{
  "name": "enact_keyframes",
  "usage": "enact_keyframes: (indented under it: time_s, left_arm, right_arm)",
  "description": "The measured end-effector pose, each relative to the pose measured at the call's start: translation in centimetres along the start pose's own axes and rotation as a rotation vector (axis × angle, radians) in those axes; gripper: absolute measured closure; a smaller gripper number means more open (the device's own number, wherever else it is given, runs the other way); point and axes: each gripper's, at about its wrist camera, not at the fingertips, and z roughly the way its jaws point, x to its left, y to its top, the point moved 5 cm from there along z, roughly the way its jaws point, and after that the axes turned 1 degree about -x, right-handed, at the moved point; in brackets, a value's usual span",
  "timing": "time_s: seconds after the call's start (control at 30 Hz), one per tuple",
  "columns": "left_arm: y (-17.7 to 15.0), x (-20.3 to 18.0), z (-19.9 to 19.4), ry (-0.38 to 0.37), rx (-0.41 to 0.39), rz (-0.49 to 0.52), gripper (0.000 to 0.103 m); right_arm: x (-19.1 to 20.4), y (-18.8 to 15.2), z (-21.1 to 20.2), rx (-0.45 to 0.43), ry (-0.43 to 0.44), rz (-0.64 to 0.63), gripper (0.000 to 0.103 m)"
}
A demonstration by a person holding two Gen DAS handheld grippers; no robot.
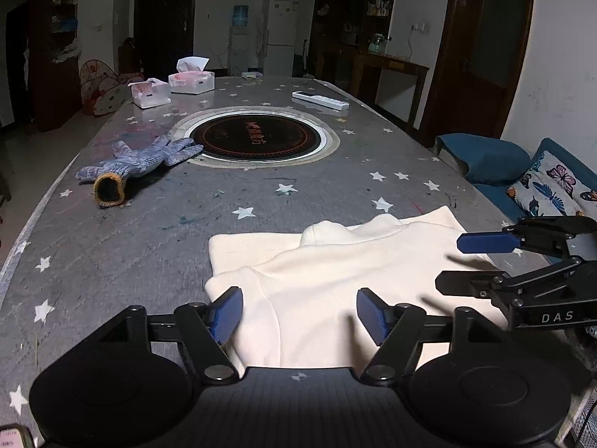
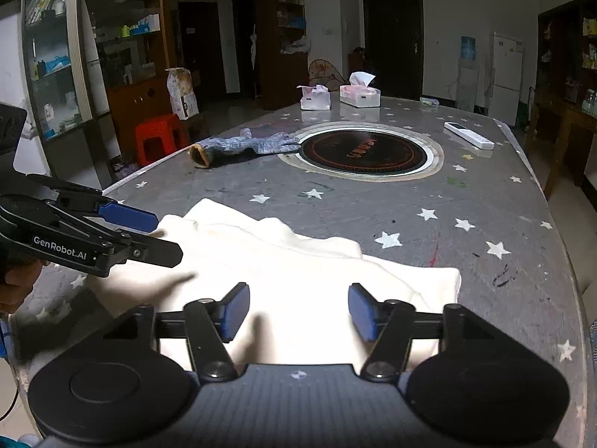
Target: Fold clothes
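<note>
A: Grey star-patterned table (image 1: 149, 246) carries a round cooktop (image 1: 257, 138) and a knit glove (image 1: 141, 160). Garment location?

B: Cream garment (image 1: 317, 283) lies partly folded at the near edge.

A: Jaw status?

B: Left gripper (image 1: 298, 315): wide open, holding nothing, above the cloth. Right gripper (image 2: 298, 310): likewise wide open, empty, over the garment.

Left gripper (image 1: 298, 315), right gripper (image 2: 294, 311): black linkage arms, blue finger pads (image 1: 225, 313), silver pivot screws, round black housings. White lettering "DAS", "GenRobot.AI".
</note>
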Motion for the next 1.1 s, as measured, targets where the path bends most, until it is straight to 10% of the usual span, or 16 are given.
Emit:
enact_keyframes:
  time_s: [0.47,0.7,1.1]
  left_arm:
    - [-1.3,-0.1,-3.1,0.033,-0.067,-0.001,0.000]
    - [-1.5,0.2,-4.0,0.040,-0.089,-0.023,0.000]
    - [-2.6,0.0,-5.3,0.091,-0.106,-0.025,0.000]
  right_arm:
    - [0.9,-1.1,-2.4,-0.043,-0.031,0.051,0.017]
    - [1.3,-1.3,-3.7,-0.090,-0.065,0.055,0.000]
    - [2.3,-1.4,-5.6,-0.164,-0.064,0.047,0.000]
